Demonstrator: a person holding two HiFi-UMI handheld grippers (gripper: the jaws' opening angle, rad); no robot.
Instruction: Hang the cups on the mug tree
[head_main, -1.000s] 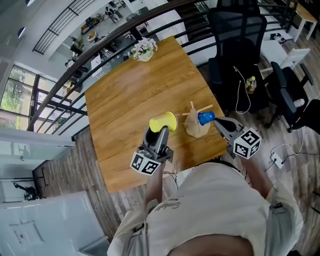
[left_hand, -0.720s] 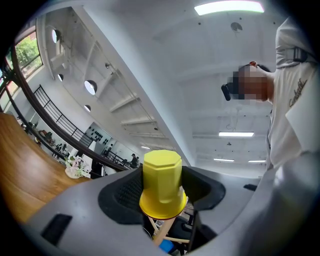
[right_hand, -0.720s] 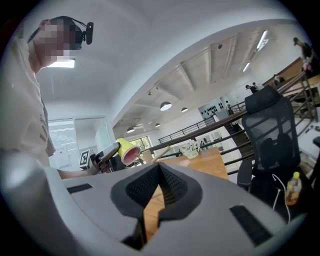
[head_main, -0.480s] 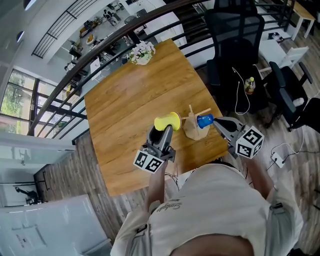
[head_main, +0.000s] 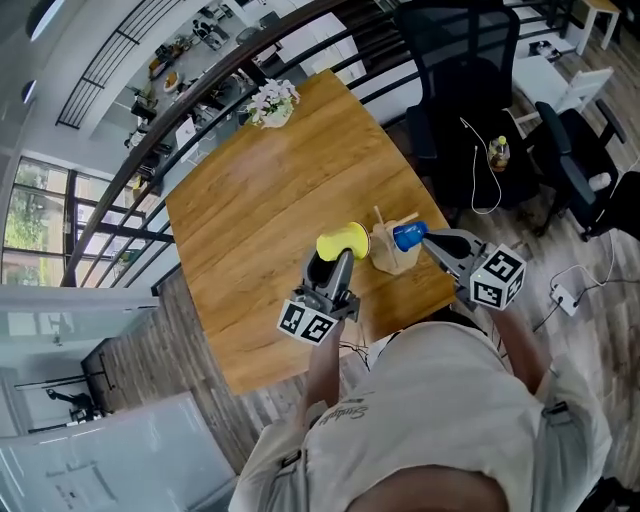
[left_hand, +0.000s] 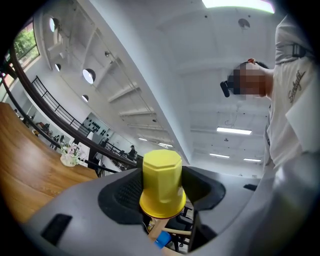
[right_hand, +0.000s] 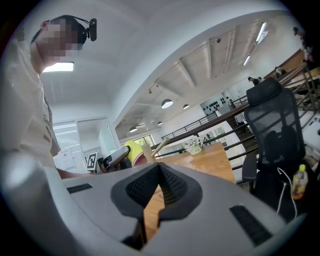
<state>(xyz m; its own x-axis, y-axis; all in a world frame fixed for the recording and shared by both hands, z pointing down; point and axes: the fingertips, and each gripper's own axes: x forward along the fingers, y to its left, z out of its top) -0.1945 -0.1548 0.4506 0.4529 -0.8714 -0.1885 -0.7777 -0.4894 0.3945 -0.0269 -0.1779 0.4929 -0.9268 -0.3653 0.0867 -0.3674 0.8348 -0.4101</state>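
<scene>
A yellow cup (head_main: 343, 242) lies sideways in my left gripper (head_main: 333, 262), which is shut on it just left of the wooden mug tree (head_main: 390, 256). In the left gripper view the yellow cup (left_hand: 161, 180) fills the gap between the jaws, base pointing away. Part of the mug tree and a blue cup (left_hand: 162, 240) show below it. The blue cup (head_main: 408, 236) hangs on a right-hand peg of the tree. My right gripper (head_main: 437, 243) is shut and empty, its tips beside the blue cup. Whether they touch it I cannot tell.
The wooden table (head_main: 260, 200) carries a flower vase (head_main: 268, 103) at its far end. The tree stands near the table's front right corner. Black office chairs (head_main: 450, 60) and a bottle (head_main: 498, 153) are off to the right, with a railing behind the table.
My left gripper has carried the yellow cup to the right, closer to the mug tree. The right gripper has stayed beside the blue cup.
</scene>
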